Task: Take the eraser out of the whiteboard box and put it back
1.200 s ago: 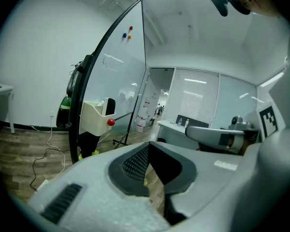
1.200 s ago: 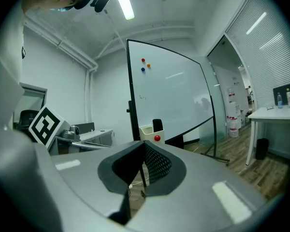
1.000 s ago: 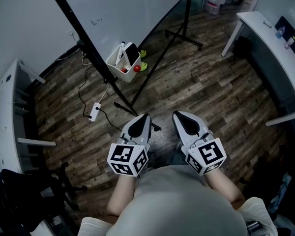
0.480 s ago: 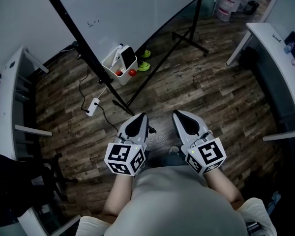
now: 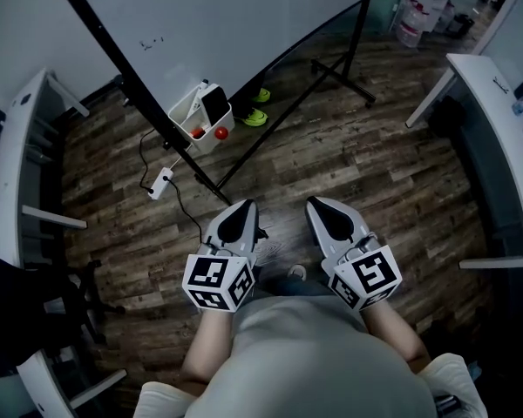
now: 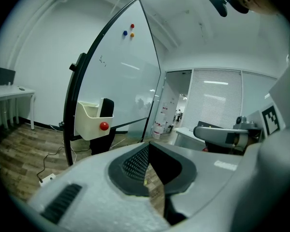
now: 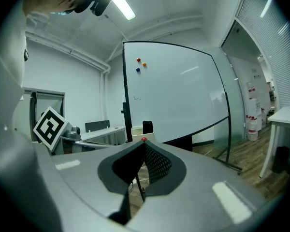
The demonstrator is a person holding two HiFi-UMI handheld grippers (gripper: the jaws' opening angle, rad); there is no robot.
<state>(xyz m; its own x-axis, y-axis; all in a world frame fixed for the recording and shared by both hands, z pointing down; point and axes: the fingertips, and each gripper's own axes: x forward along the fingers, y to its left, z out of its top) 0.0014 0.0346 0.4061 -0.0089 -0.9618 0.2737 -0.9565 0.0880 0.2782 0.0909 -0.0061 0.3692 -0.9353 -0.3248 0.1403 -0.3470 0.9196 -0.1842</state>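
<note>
The white whiteboard box (image 5: 190, 112) hangs on the whiteboard's black frame, with the black eraser (image 5: 214, 104) standing upright in it and red magnets (image 5: 220, 132) on its front. Both grippers are held close to my body, far from the box. My left gripper (image 5: 247, 204) is shut with nothing in it, and so is my right gripper (image 5: 315, 202). The left gripper view has the box (image 6: 89, 120) and eraser (image 6: 106, 108) ahead to the left, beyond the left gripper (image 6: 147, 147). In the right gripper view the eraser (image 7: 147, 126) shows just above the right gripper (image 7: 144, 146).
A power strip (image 5: 162, 182) with cables lies on the wooden floor under the whiteboard (image 5: 244, 16). Black stand legs (image 5: 344, 75) spread across the floor. A white desk (image 5: 13, 159) stands at the left and another (image 5: 501, 120) at the right. A dark chair (image 5: 26, 316) is at lower left.
The head view has swung: the whiteboard box and stand now sit further left and lower. Both grippers stay shut, side by side; the left one has drifted slightly left.
</note>
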